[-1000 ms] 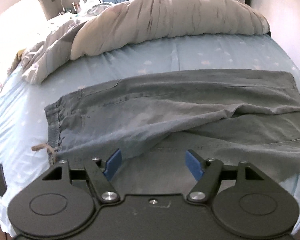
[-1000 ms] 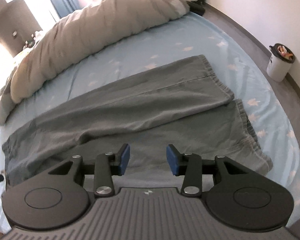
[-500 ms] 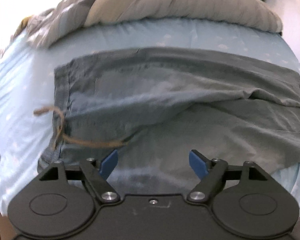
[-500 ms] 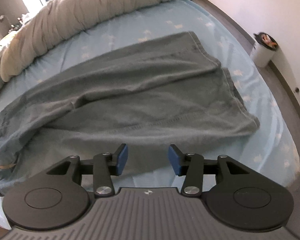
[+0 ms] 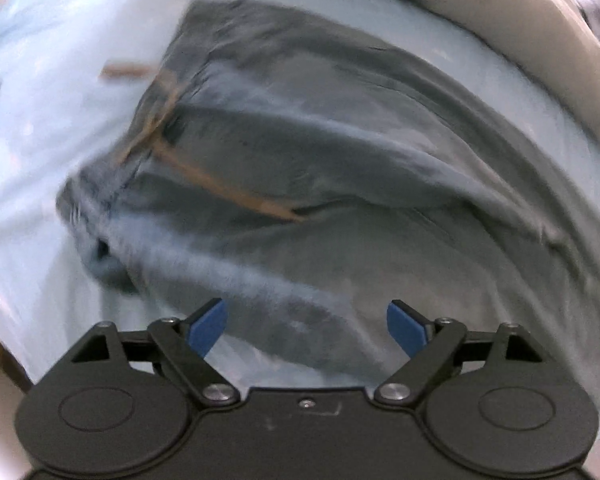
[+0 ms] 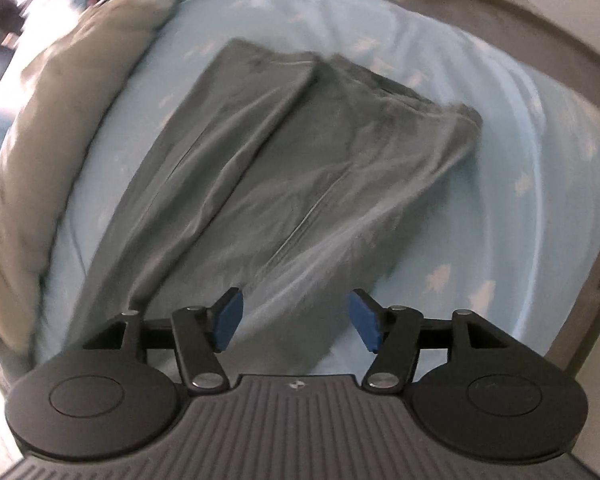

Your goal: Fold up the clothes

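1. Left wrist view: I see my left gripper (image 5: 306, 326) at the bottom centre, its jaws apart and opening, nothing clamped; the blue pads (image 5: 208, 326) stand clear above the cloth. The grey trousers (image 5: 340, 184) fill the middle of the frame on the pale blue bedsheet (image 5: 40, 120), waist end toward the upper left, where a tan drawstring (image 5: 204, 176) trails across the fabric. A beige duvet (image 5: 520, 32) sits in the upper right. The picture is blurred, so fine seams are unreadable.

2. Right wrist view: my right gripper (image 6: 296, 318) is at the bottom centre, jaws apart and opening, empty, over the near edge of the trousers (image 6: 292, 168). Both legs run toward the upper middle, hems near the top, one partly overlapping the other. The duvet (image 6: 60, 128) lies along the left.

3. Progress, in my judgement: the trousers are only roughly laid leg on leg, wrinkled. Gripping, squaring up and the crosswise folds all remain.
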The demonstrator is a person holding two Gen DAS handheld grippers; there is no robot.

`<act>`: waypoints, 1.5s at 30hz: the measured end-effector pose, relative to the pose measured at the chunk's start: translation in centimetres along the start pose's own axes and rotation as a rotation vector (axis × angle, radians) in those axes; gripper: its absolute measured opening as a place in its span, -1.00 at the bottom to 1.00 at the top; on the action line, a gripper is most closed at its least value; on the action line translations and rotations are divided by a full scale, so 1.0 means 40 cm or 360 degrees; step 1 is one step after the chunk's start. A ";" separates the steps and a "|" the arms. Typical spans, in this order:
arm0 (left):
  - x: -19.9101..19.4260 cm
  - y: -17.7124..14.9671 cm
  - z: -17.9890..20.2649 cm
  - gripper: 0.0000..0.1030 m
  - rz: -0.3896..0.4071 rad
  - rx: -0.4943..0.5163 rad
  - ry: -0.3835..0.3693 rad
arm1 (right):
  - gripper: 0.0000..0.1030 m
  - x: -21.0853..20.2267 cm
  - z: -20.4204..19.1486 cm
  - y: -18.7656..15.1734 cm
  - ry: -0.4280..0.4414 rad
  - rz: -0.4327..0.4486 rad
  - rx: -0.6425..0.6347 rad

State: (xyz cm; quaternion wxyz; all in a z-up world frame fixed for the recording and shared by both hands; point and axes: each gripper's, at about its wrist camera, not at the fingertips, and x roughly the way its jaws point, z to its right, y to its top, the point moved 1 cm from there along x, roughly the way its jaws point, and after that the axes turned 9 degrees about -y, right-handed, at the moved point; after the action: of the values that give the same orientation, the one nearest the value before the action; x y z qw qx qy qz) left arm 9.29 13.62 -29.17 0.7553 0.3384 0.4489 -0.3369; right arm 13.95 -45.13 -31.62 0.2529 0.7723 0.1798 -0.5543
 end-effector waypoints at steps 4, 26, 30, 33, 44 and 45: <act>-0.003 -0.004 -0.143 0.67 0.0087 -0.0570 -0.0094 | 0.35 0.032 0.020 0.029 -0.0006 -0.0041 0.0210; 0.091 -0.071 -0.369 0.43 0.0430 -0.1513 -0.0284 | 0.64 0.088 0.187 0.123 -0.0010 -0.0128 0.0588; 0.104 -0.067 -0.352 0.43 0.0448 -0.1523 -0.0193 | 0.64 0.138 0.214 0.159 -0.0011 -0.0113 0.0654; 0.124 -0.062 -0.336 0.28 0.0387 -0.1478 -0.0150 | 0.59 0.188 0.217 0.166 -0.0077 -0.0130 0.0634; 0.107 -0.017 -0.275 -0.72 0.0266 -0.1273 0.0070 | -0.58 0.255 0.234 0.184 -0.0289 0.0030 0.0753; 0.091 -0.010 -0.263 -0.75 0.0281 -0.1254 0.0070 | -0.85 0.243 0.223 0.186 -0.0309 0.0054 0.0766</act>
State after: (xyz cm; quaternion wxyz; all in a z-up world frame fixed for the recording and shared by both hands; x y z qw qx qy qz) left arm 5.58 21.22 -36.44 0.8434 0.0673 0.5290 -0.0654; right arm 14.39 -56.42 -41.72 0.0873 0.7563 0.0046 -0.6484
